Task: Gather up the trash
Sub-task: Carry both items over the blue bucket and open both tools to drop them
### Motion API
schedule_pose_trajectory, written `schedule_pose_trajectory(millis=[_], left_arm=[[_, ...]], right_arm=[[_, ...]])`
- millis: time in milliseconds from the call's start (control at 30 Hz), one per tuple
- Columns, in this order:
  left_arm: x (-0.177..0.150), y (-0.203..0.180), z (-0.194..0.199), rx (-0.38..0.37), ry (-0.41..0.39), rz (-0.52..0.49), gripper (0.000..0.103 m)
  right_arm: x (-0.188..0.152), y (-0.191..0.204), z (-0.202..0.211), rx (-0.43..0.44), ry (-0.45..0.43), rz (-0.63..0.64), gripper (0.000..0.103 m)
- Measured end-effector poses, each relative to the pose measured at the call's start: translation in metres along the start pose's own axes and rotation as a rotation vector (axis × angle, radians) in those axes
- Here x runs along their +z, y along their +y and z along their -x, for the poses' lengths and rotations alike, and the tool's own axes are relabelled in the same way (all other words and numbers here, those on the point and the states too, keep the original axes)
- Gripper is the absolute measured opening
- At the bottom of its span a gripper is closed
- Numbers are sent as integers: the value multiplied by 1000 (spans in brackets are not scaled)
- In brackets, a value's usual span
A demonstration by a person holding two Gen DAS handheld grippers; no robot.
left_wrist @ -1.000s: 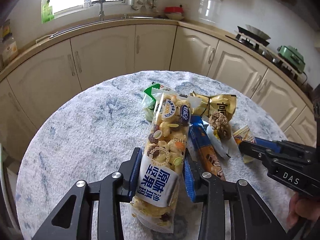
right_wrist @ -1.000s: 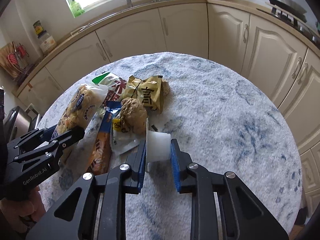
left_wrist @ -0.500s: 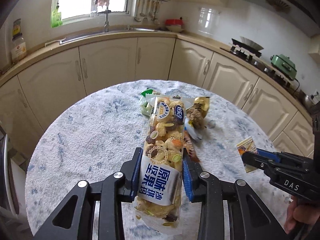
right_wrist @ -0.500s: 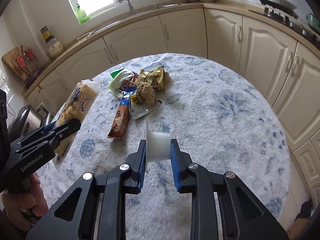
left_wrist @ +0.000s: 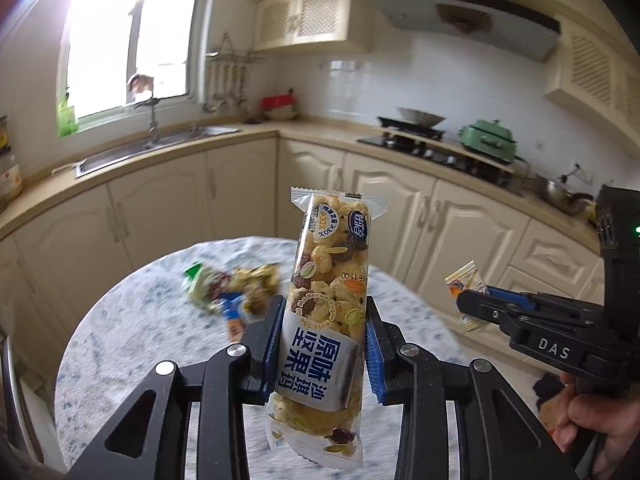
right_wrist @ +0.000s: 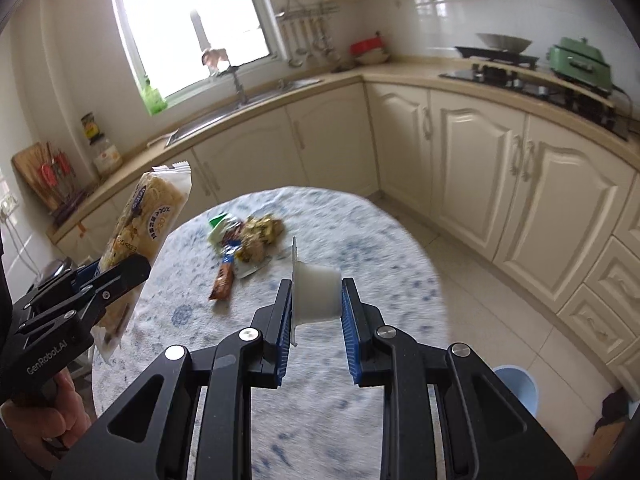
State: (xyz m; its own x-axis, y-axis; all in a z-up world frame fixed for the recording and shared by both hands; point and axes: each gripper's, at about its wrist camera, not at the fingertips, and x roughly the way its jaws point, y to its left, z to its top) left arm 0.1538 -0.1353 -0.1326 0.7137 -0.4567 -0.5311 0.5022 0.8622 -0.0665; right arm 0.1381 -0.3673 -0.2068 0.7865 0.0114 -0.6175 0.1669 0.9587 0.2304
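Both grippers have risen off the round table (right_wrist: 360, 216), left gripper (left_wrist: 322, 344) clamping the snack pack (left_wrist: 332, 280), right gripper (right_wrist: 316, 300) clenching the white cup (right_wrist: 316, 294); the 2 grips should stay firm toward the blue bin (right_wrist: 516, 390) at 4 o'clock.

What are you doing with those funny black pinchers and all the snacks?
A person is picking up trash from a round table in a kitchen. The left gripper is clamped on a long snack bar packet, and the right gripper is clamped on a small white plastic cup. Both are held up above the table. A small pile of wrappers is on the table, not yet collected. A light blue bin stands on the floor nearby.
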Motion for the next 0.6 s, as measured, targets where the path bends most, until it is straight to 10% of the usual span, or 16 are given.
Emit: schedule_pose_trajectory(millis=[600], left_arm=[[-3, -232, -82, -362, 157, -183, 32]], right_arm=[[-62, -227, 89, -343, -18, -298, 23]])
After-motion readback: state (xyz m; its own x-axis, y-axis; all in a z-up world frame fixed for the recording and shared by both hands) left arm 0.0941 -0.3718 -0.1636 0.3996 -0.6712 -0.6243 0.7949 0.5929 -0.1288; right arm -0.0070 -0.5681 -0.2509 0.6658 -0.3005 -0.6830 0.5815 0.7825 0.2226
